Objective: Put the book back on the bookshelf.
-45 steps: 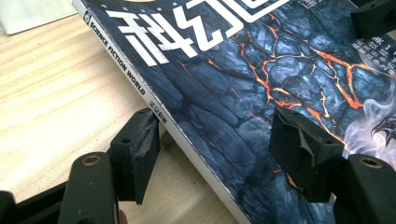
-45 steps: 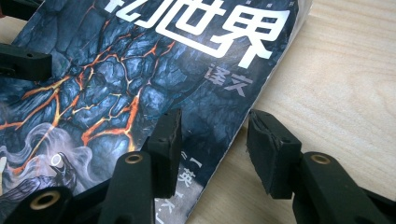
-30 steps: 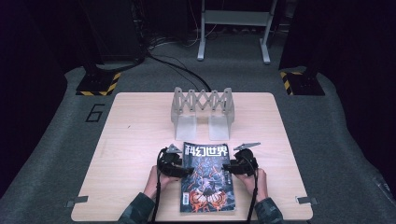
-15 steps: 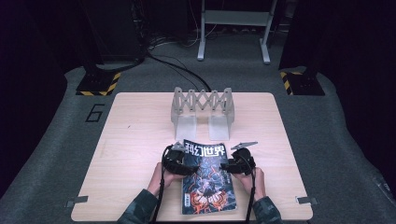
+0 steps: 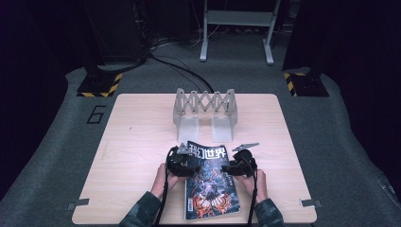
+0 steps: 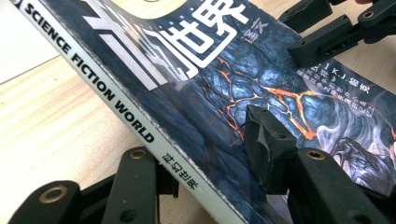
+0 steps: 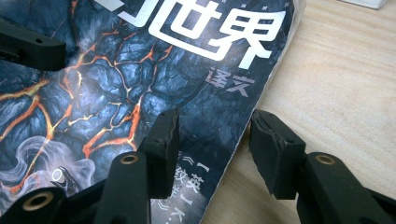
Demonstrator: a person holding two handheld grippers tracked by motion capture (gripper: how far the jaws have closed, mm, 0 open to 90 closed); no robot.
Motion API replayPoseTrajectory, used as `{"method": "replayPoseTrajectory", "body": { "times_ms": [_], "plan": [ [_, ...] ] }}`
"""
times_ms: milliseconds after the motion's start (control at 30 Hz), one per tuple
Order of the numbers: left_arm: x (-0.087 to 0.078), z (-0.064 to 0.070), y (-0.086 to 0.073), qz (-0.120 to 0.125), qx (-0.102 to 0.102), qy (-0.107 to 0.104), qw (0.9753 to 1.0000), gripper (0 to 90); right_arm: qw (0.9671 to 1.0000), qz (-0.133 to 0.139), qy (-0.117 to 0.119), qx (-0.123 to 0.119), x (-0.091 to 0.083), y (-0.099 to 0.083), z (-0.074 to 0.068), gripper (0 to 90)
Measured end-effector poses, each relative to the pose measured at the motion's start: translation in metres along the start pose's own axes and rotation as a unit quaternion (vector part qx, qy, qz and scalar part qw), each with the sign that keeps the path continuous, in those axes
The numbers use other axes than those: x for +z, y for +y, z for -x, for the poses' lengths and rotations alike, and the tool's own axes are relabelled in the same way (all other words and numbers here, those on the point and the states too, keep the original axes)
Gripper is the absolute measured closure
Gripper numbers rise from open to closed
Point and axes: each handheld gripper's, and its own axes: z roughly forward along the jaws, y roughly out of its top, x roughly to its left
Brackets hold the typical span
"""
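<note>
- Magazine (image 5: 210, 184): lies near the front edge of the table (image 5: 137, 127), between both hands; its spine side appears lifted.
- Left gripper (image 5: 182, 161): straddles the spine edge, one jaw under, one on the cover; contact underneath hidden.
- Right gripper (image 5: 231, 166): jaws spread apart, straddling the magazine's opposite edge.
- Forearms cut off by the frame's bottom.

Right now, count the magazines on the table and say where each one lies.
1. The magazine lies near the table's front edge, between the left gripper and right gripper, before the grey rack.
</note>
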Motion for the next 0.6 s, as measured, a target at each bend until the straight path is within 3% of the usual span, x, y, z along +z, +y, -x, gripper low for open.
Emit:
{"method": "replayPoseTrajectory", "body": {
  "times_ms": [433,600],
  "plan": [
    [-0.011,0.006,-0.005,0.069,0.018,0.003,0.9974,65.1,0.9994,0.002,0.032,-0.007,0.002,0.002,0.005,41.7],
    [-0.016,0.007,-0.005,0.085,0.037,0.006,0.9956,66.9,0.9990,0.000,0.044,-0.013,0.005,0.007,0.009,37.6]
  ]
}}
